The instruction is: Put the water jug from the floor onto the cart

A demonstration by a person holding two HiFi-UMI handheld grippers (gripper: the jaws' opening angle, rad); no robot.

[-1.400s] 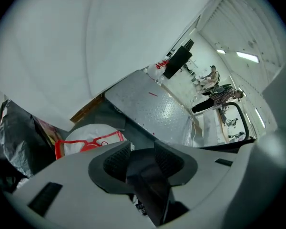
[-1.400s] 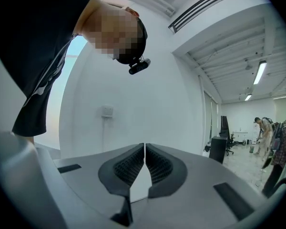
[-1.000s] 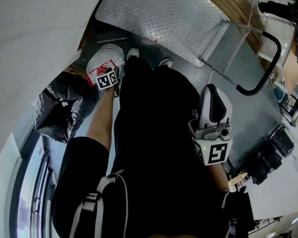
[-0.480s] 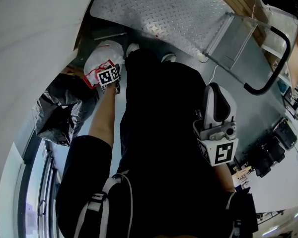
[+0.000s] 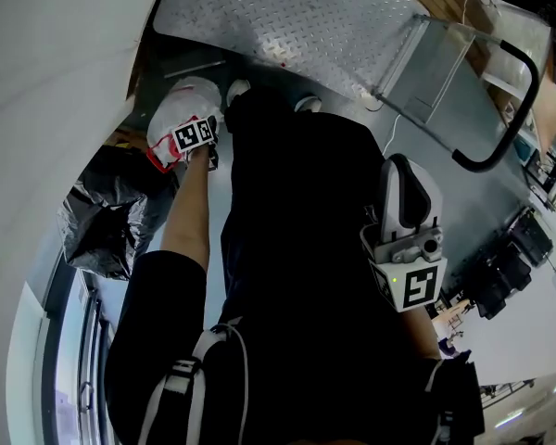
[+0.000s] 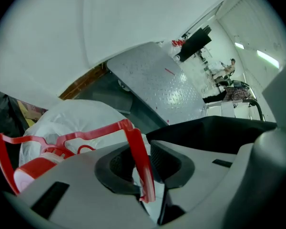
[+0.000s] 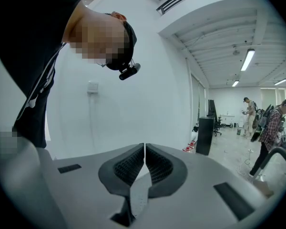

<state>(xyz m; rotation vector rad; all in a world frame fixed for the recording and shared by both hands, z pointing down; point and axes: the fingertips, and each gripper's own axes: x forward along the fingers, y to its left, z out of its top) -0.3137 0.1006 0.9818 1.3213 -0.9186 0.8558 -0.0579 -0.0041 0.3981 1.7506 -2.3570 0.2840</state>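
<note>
Water jug (image 5: 181,100) sits on floor, upper left of frame, under the cart (image 5: 287,17). Its red handle (image 6: 136,147) stands between jaws of my left claw (image 6: 144,163), which have just been closing but are not yet clamped. I should seat it deep before lifting. Right claw (image 7: 145,163) is clenched and empty.

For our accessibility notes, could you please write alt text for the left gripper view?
The jaws of the left gripper, which have just been closing, straddle the red handle of a white water jug without yet pinching it. Beyond the jug lies the cart with its grey diamond-plate deck.
</note>
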